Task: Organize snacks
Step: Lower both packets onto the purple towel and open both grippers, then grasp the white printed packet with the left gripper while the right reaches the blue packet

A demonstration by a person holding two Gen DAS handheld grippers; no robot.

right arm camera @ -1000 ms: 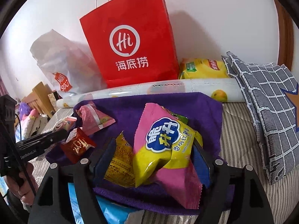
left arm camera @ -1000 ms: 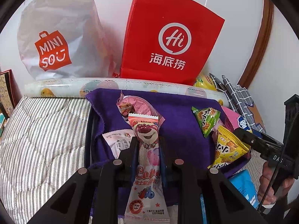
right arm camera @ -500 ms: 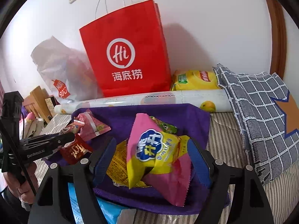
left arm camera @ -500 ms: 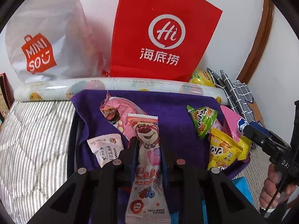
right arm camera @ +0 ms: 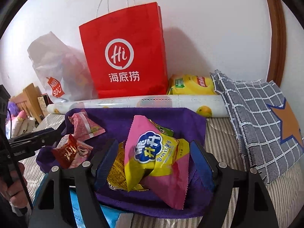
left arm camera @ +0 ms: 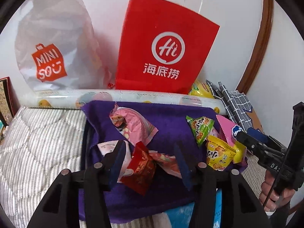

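A purple cloth (left arm camera: 167, 119) lies on the bed and holds several snack packets. My left gripper (left arm camera: 150, 152) is open over a red packet (left arm camera: 140, 169) and the pink bear-print stick packet (left arm camera: 165, 159), which lie on the cloth. A pink packet (left arm camera: 133, 123) lies behind them. My right gripper (right arm camera: 153, 153) is open around a pink-and-yellow snack bag (right arm camera: 155, 155) that rests on a yellow packet (right arm camera: 117, 169); the pads do not press it. A green packet (left arm camera: 201, 129) sits at the cloth's right.
A red paper bag (left arm camera: 163, 43) and a white Miniso bag (left arm camera: 51, 43) stand against the wall behind a rolled printed sheet (right arm camera: 144, 102). A yellow chip bag (right arm camera: 191, 84) and a checked grey cloth (right arm camera: 256, 112) lie at the right. A blue packet (left arm camera: 182, 212) lies under the cloth's near edge.
My left gripper has opened and let go of the bear-print stick packet, which now lies on the cloth beside the red packet. The right gripper has drawn back slightly.
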